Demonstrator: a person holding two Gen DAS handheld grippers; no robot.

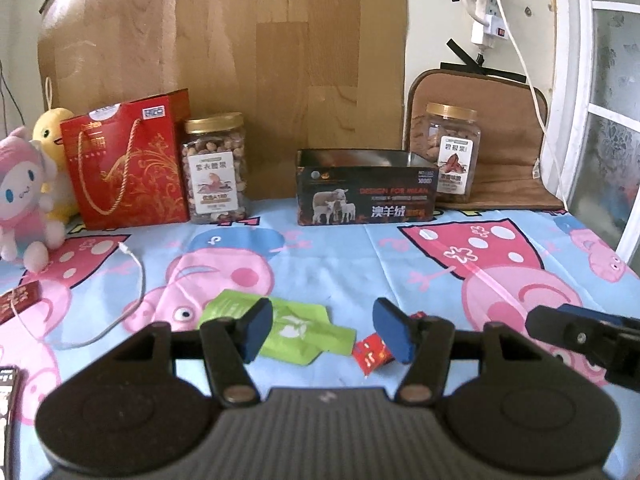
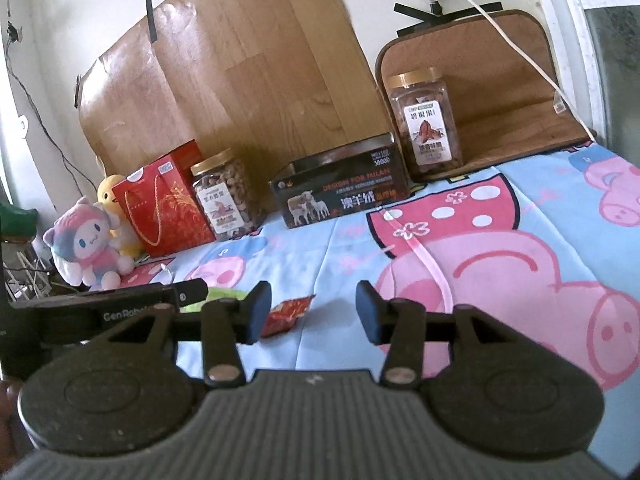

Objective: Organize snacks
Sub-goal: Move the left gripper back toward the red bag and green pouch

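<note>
- Our left gripper hangs with its blue-padded fingers spread wide and nothing between them, low over a crinkled green pouch lying flat on the cartoon-print bedsheet.
- Just beside the pouch lies a small red foil packet, creased and shiny, partly behind the left gripper's right pad.
- Our right gripper is likewise spread and holding nothing, with the red packet near its left pad.
- At the back edge stands an open black tin box, rectangular and glossy, between two clear square jars of nuts with gold lids.
- A red paper gift bag and two plush toys crowd the left edge; a broad stretch of sheet separates grippers and box.
</note>
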